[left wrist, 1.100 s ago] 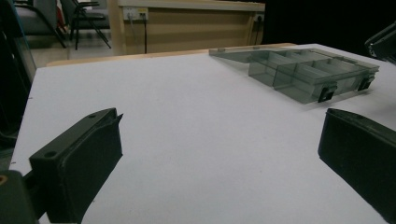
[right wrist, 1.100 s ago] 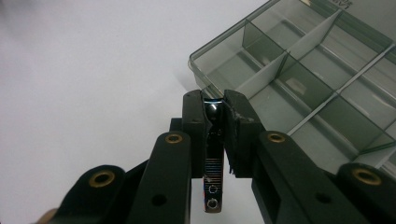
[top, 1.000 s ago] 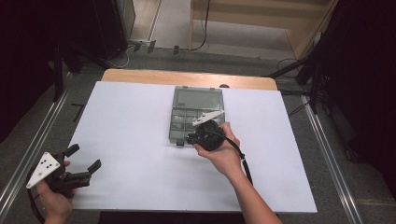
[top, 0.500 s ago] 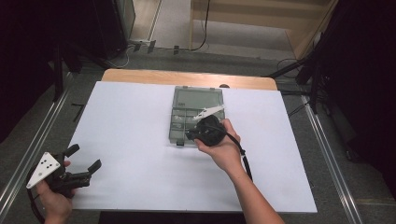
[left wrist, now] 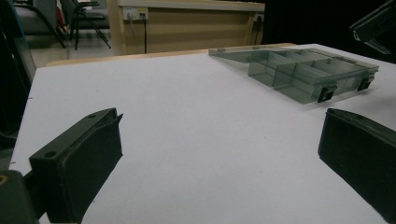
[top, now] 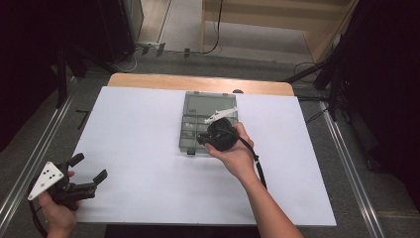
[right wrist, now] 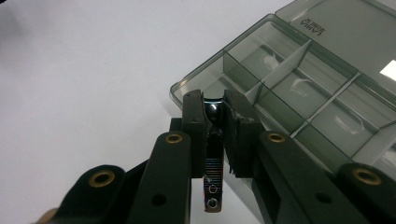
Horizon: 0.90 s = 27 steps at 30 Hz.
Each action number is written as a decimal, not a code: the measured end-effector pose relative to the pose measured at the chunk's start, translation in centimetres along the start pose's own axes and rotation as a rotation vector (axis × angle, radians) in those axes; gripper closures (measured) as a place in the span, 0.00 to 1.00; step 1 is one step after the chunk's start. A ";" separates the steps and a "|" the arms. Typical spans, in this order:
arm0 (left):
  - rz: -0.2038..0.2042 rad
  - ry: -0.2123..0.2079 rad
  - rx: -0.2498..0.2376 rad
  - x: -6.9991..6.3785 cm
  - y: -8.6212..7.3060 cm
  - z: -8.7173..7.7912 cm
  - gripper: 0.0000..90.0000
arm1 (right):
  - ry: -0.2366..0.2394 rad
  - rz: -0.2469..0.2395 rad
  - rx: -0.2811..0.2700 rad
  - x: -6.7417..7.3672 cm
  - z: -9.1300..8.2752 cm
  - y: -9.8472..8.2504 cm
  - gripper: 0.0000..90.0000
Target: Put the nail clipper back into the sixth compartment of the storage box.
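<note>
A smoky clear compartment box lies open at the table's far middle, its lid flat behind it. My right gripper hovers over the box's near edge, shut on a thin dark metal strip with small holes at its lower end. In the right gripper view the jaws hold the strip upright above the box's corner compartment. My left gripper rests at the near left of the table, open, with nothing between its fingers. From there the box lies far ahead to the right.
A white sheet covers the table, with a wooden edge showing at the far side. Metal rails run along both sides. The right gripper's cable trails along the forearm. Some box compartments hold small clear pieces.
The right gripper has edged slightly farther over the box with the strip still in its jaws. The left gripper has stayed where it was.
</note>
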State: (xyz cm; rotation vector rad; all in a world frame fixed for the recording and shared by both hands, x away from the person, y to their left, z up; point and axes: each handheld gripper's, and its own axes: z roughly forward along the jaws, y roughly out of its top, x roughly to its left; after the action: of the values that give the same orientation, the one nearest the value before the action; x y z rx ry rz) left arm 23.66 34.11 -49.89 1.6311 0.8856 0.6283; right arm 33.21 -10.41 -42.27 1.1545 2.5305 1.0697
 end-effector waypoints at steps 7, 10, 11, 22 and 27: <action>-0.001 -0.001 0.000 0.0 0.0 0.0 0.00 | -0.011 0.002 -0.001 -0.2 0.4 0.5 0.90; 0.001 -0.002 0.000 0.0 0.0 0.0 0.00 | -0.015 0.008 0.001 -0.3 0.5 0.7 0.90; 0.001 -0.002 0.000 0.0 0.0 0.0 0.00 | -0.015 0.005 -0.002 -0.3 0.6 0.8 0.90; -0.002 -0.003 -0.002 0.0 0.0 0.0 0.00 | -0.034 0.021 0.000 -0.9 1.7 1.2 0.90; -0.002 -0.003 -0.002 0.0 0.0 0.0 0.00 | -0.040 0.033 0.004 -1.2 2.4 1.2 0.90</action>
State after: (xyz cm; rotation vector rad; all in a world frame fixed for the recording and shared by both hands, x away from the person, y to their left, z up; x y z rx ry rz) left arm 23.65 34.11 -49.89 1.6290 0.8842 0.6247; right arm 35.77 -9.46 -43.40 1.2100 2.4923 1.0389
